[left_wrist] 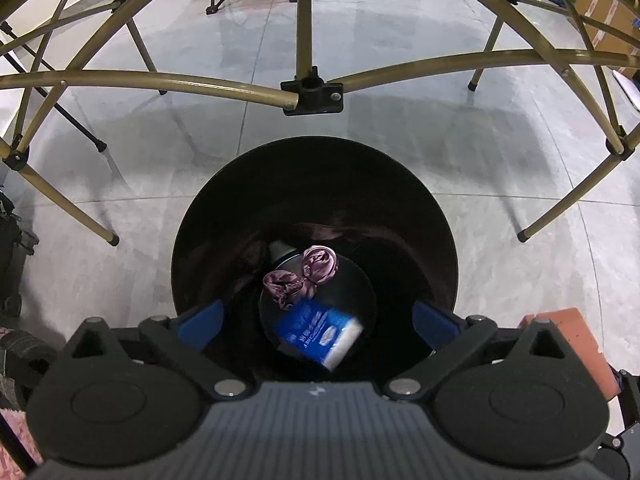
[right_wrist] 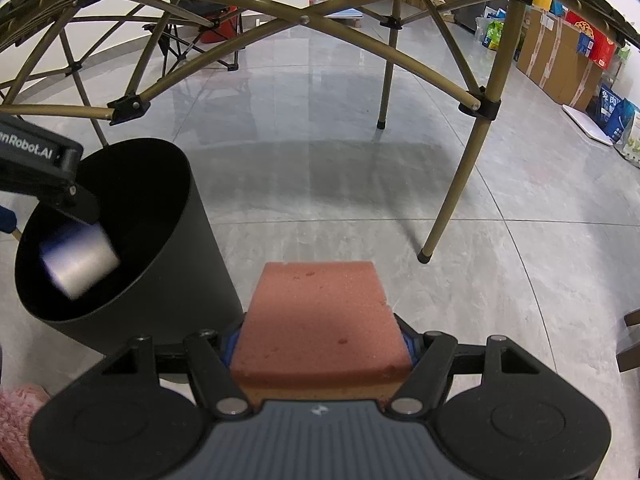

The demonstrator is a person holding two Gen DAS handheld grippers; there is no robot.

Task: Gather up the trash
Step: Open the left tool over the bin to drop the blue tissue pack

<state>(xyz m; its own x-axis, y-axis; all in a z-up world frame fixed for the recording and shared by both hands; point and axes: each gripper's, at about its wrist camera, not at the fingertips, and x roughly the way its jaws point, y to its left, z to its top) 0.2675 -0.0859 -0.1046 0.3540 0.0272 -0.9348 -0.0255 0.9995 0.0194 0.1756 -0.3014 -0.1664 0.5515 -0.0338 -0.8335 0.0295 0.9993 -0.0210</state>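
My left gripper (left_wrist: 316,314) hangs open over the mouth of a black round bin (left_wrist: 208,216). Its blue fingers (left_wrist: 202,318) stand wide apart. Below them, inside the bin, a blue-and-white tissue pack (left_wrist: 320,330) shows blurred and touches neither finger. A crumpled purple wrapper (left_wrist: 308,276) and a grey can-like item (left_wrist: 280,250) lie on the bin's bottom. In the right wrist view the same bin (right_wrist: 192,280) stands at the left, with the blurred pack (right_wrist: 80,264) inside it. My right gripper (right_wrist: 320,344) is shut on a pink sponge (right_wrist: 320,312) beside the bin.
Olive-gold folding table legs and crossbars (left_wrist: 312,44) arch over the grey tiled floor; one leg (right_wrist: 456,184) stands right of the sponge. Cardboard boxes and bags (right_wrist: 560,56) line the right wall. A folding chair (right_wrist: 192,40) is behind. Something pink and fluffy (right_wrist: 20,420) lies at the lower left.
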